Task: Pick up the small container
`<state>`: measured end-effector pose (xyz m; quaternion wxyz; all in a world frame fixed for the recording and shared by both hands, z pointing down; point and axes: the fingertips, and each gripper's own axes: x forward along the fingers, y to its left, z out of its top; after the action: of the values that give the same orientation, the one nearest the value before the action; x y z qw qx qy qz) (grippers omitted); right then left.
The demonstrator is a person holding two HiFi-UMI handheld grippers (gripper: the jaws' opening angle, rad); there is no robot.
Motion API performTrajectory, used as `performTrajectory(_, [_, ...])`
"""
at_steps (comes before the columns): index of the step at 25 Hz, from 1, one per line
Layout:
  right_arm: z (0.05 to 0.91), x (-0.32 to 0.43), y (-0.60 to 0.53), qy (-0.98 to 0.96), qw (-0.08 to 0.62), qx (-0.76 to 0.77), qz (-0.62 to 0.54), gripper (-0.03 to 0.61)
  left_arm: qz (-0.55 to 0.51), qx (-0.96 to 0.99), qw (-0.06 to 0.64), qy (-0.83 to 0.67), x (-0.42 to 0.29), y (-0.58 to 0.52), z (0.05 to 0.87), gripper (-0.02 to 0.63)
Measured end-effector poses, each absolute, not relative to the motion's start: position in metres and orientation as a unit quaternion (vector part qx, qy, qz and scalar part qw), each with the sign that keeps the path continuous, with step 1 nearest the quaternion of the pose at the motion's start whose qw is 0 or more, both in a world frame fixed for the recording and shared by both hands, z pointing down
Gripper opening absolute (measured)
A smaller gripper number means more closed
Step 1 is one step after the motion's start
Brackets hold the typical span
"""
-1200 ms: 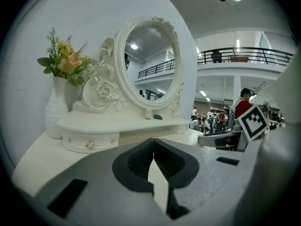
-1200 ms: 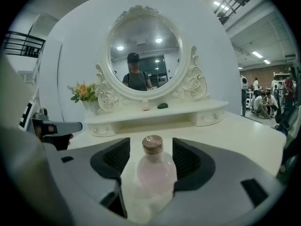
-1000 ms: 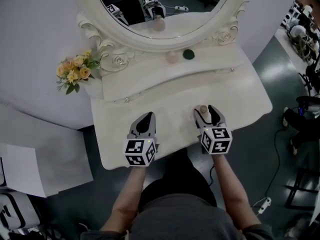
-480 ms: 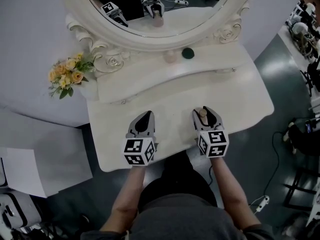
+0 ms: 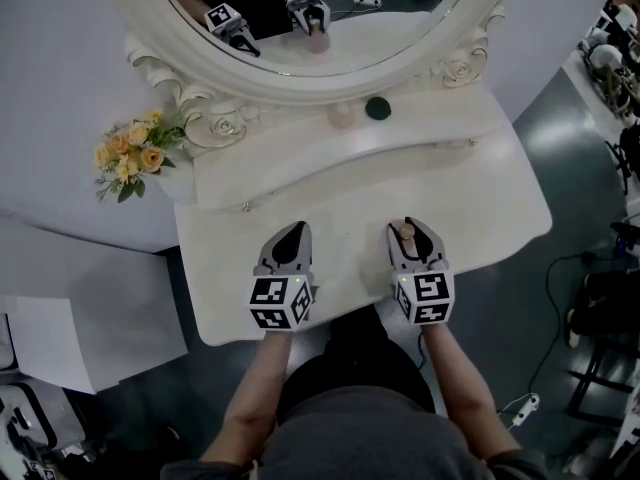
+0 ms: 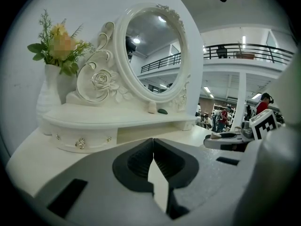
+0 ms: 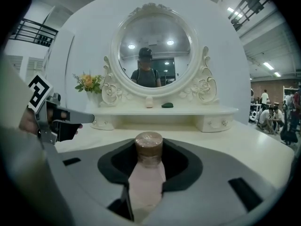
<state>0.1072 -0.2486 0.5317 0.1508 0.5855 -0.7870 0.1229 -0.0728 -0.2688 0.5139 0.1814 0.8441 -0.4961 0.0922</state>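
At left, your left gripper [image 5: 292, 232] sits low over the white dressing table [image 5: 500, 208], jaws pressed together and empty, likely parked out of the way. At right, your right gripper [image 5: 407, 236] has just been closing its jaws, roughly half-wide, onto the small container [image 7: 148, 147], a capped bottle upright near the table's front edge, apparently readied for lifting.

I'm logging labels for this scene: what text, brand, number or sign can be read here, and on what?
No readable text anywhere.
The two marker cubes: black-and-white square patterns only, no letters.
The small container: no label shows.
Anything farther off: too small to read.
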Motion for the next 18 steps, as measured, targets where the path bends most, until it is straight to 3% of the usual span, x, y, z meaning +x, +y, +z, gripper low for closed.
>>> performTrajectory(18, [0.495,0.102,-0.255,-0.795,0.117,0.584,0.112,0.141,0.08,0.839,0.171,-0.511,-0.075,-0.276,0.499,0.006])
